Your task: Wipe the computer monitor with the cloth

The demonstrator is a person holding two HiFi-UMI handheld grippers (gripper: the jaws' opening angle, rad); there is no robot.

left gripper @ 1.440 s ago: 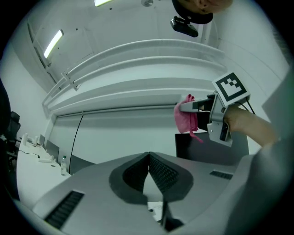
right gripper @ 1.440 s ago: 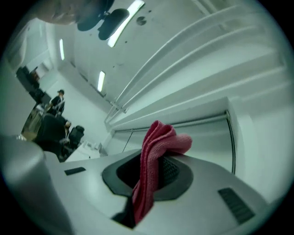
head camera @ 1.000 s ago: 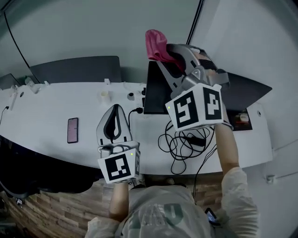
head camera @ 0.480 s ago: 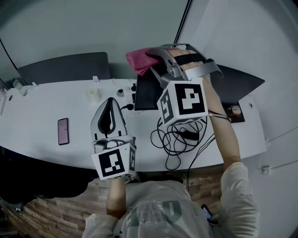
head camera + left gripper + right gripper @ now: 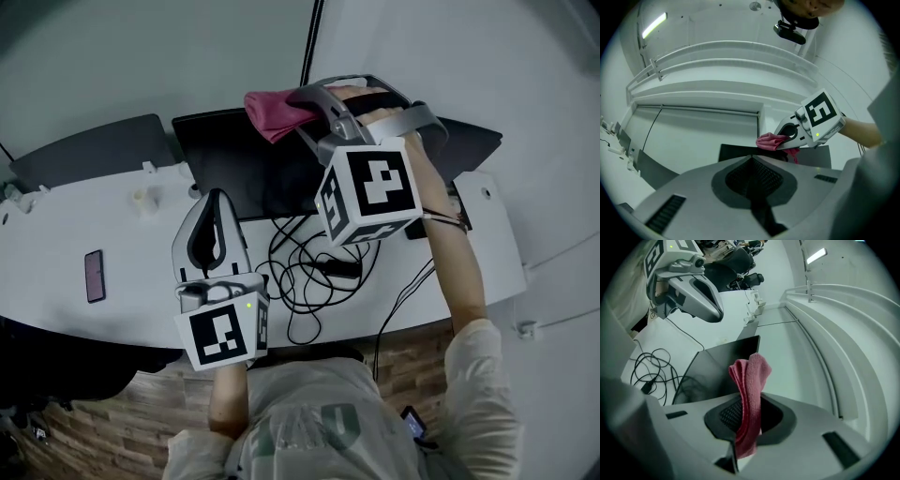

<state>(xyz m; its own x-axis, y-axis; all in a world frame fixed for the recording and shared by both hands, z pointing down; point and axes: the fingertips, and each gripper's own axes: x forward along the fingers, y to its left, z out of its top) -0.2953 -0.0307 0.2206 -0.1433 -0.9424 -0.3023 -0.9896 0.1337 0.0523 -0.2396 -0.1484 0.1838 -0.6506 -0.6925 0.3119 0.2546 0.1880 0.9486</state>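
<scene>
Here, the cloth (image 5: pixel 270 114) is clamped in the right claw (image 5: pixel 302 101) at the monitor's (image 5: pixel 234 167) top edge, its screen spread toward 7 o'clock from there; the left claw (image 5: pixel 217 199) is held closed, empty.

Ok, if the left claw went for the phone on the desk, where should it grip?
The phone lies flat on the desk, apart from other things. Probably best to come straight down with the left claw, jaws across its narrow width on the two long edges; it looks too thin to take from the side.
</scene>
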